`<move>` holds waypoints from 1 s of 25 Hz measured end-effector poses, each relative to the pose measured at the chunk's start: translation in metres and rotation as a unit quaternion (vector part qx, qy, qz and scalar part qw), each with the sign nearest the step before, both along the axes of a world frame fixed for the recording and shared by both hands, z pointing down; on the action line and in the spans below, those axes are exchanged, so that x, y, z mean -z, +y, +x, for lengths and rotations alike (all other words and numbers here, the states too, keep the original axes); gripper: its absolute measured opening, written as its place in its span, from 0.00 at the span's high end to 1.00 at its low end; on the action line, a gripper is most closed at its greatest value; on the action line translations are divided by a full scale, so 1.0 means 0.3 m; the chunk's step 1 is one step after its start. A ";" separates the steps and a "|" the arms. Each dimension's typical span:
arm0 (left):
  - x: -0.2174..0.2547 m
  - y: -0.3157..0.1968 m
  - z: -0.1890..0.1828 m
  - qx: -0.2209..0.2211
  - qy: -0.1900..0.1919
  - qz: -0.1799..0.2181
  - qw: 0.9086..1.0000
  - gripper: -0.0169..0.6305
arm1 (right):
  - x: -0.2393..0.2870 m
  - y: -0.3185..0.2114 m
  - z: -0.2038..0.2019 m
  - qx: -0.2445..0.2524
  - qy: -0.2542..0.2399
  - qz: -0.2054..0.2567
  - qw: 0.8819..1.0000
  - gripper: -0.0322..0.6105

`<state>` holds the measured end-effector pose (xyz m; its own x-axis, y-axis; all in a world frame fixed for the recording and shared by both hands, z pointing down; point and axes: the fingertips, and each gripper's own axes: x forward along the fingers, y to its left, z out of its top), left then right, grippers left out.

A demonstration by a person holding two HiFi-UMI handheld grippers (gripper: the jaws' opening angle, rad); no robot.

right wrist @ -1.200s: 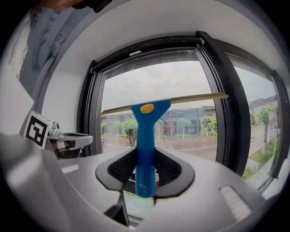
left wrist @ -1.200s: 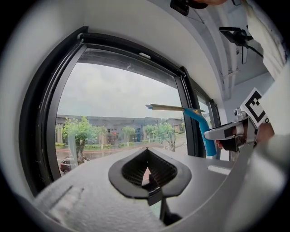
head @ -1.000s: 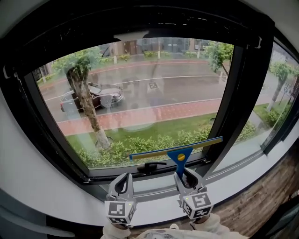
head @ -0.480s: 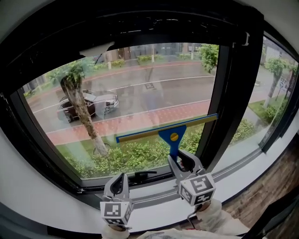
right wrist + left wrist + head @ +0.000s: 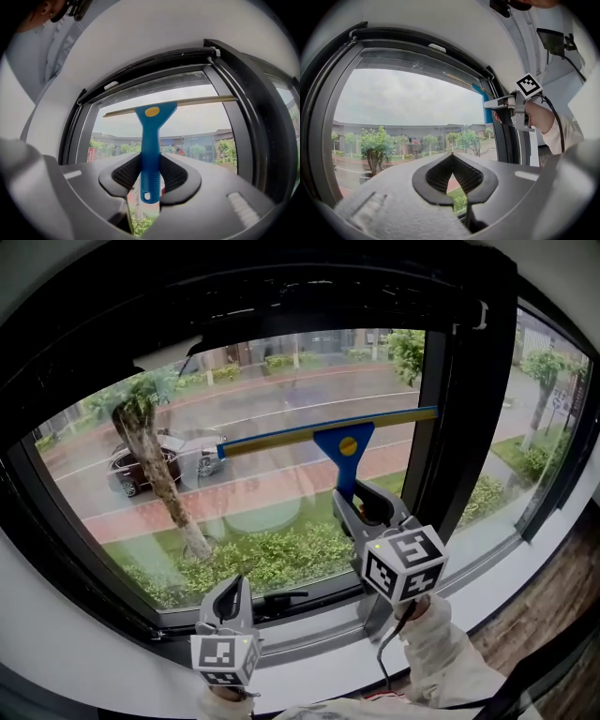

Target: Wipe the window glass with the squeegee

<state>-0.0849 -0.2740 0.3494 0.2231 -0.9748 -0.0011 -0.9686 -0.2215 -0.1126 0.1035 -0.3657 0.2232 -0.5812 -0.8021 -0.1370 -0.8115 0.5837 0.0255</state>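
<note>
Right hand-held gripper point(image 5: 364, 507) clamped on the blue squeegee point(image 5: 345, 444) handle, blade nearly level across the upper window glass point(image 5: 281, 409); left hand-held gripper point(image 5: 232, 589) low near the sill point(image 5: 309, 638), jaws together, empty.

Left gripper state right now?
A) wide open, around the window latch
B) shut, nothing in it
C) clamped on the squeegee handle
B: the left gripper has its jaws meeting at the tips with nothing between them, while the squeegee is clamped by its blue handle in the right gripper.
</note>
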 end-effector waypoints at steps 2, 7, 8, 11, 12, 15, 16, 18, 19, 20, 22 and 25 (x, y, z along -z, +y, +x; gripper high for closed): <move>0.035 -0.015 0.005 -0.001 0.000 0.006 1.000 0.97 | 0.045 -0.024 0.002 0.004 -0.006 0.003 1.000 0.74; 0.106 -0.037 0.021 -0.007 -0.003 0.023 1.000 0.97 | 0.155 -0.076 0.008 0.000 -0.001 0.025 1.000 0.74; 0.106 -0.038 0.024 -0.008 -0.003 0.023 1.000 0.97 | 0.177 -0.086 0.007 0.001 0.000 0.028 1.000 0.74; 0.088 -0.038 0.033 -0.011 0.002 0.016 1.000 0.97 | 0.241 -0.116 -0.010 0.009 0.000 0.033 0.999 0.74; 0.082 -0.037 0.036 -0.012 0.004 0.015 1.000 0.97 | 0.264 -0.125 -0.017 0.009 0.001 0.038 0.999 0.74; 0.062 -0.030 0.045 -0.014 0.008 0.010 1.000 0.97 | 0.328 -0.136 -0.026 0.006 0.007 0.054 0.998 0.74; 0.056 -0.027 0.046 -0.014 0.009 0.008 1.000 0.97 | 0.348 -0.137 -0.031 0.006 0.009 0.059 0.998 0.74; 0.041 -0.020 0.045 -0.015 0.016 -0.003 1.000 0.97 | 0.384 -0.142 -0.044 0.007 0.014 0.066 0.998 0.74; 0.033 -0.016 0.043 -0.016 0.020 -0.009 1.000 0.97 | 0.400 -0.146 -0.049 0.007 0.017 0.067 0.998 0.74; 0.030 -0.013 0.037 -0.014 0.022 -0.009 1.000 0.97 | 0.415 -0.151 -0.053 0.008 0.018 0.066 0.998 0.74; 0.034 -0.009 0.020 -0.006 0.022 0.001 1.000 0.97 | 0.437 -0.163 -0.058 0.012 0.021 0.057 0.998 0.74; 0.028 0.003 0.007 -0.001 0.029 0.001 1.000 0.97 | 0.449 -0.181 -0.058 0.019 0.018 0.037 0.999 0.74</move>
<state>-0.0828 -0.2730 0.3410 0.2250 -0.9742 -0.0167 -0.9730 -0.2237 -0.0564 0.0861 -0.4199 0.0885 -0.6165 -0.7681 -0.1733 -0.7868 0.6093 0.0985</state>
